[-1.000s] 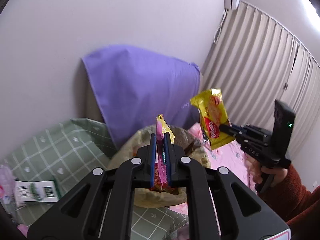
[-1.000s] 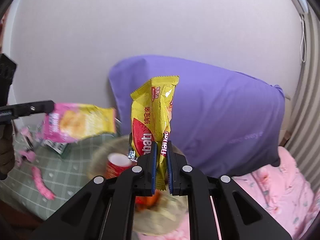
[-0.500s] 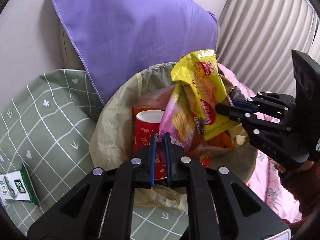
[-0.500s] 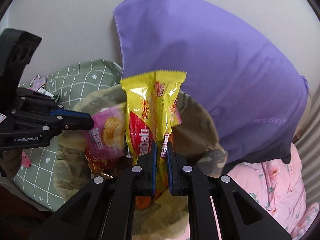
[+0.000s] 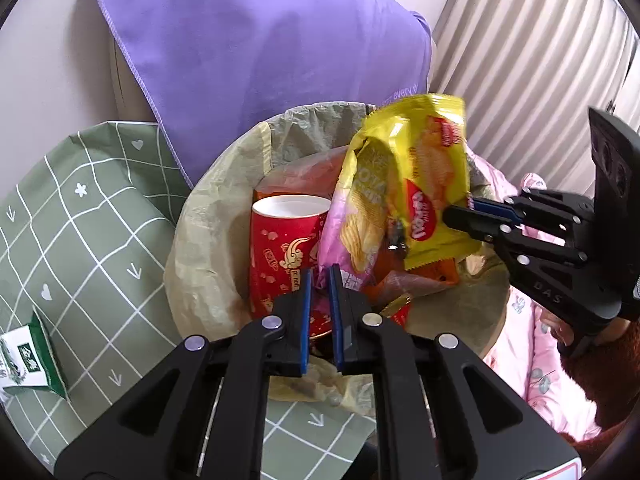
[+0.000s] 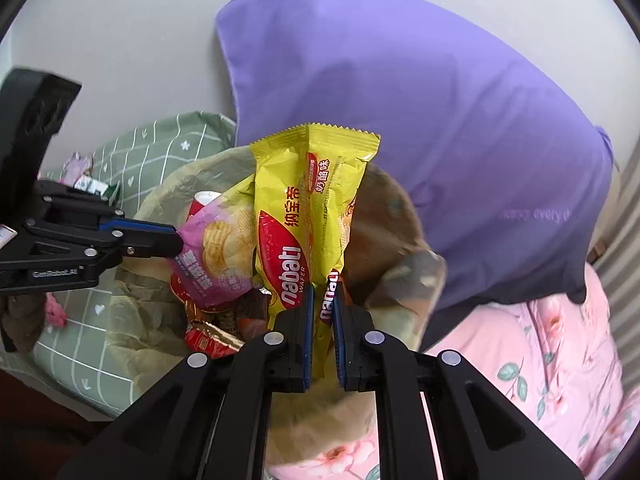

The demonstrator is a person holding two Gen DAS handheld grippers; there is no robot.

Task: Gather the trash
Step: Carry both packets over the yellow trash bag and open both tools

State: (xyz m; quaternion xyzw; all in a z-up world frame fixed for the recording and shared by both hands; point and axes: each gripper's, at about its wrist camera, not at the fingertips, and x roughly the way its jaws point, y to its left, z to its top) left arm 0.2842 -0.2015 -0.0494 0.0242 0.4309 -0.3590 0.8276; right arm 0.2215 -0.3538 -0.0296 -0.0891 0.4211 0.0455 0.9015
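Observation:
A trash bin with a pale liner (image 5: pixel 208 240) (image 6: pixel 152 200) holds a red paper cup (image 5: pixel 286 240) and several wrappers. My left gripper (image 5: pixel 319 276) (image 6: pixel 176 240) is shut on a pink chip bag (image 5: pixel 352 224) (image 6: pixel 212 256), held over the bin's opening. My right gripper (image 6: pixel 321 292) (image 5: pixel 460 210) is shut on a yellow Nabati wafer wrapper (image 6: pixel 308 216) (image 5: pixel 428 184), held upright over the bin beside the pink bag.
A purple cloth (image 5: pixel 260 52) (image 6: pixel 420 112) drapes behind the bin. A green checked sheet (image 5: pixel 80 232) lies left, with a green-white packet (image 5: pixel 28 356) on it. Pink floral bedding (image 6: pixel 540 352) lies right. Curtains (image 5: pixel 540 60) hang at the far right.
Both grippers have tilted down and moved in over the bin with their wrappers. The pink bag and the yellow wrapper now sit lower, close together above the trash.

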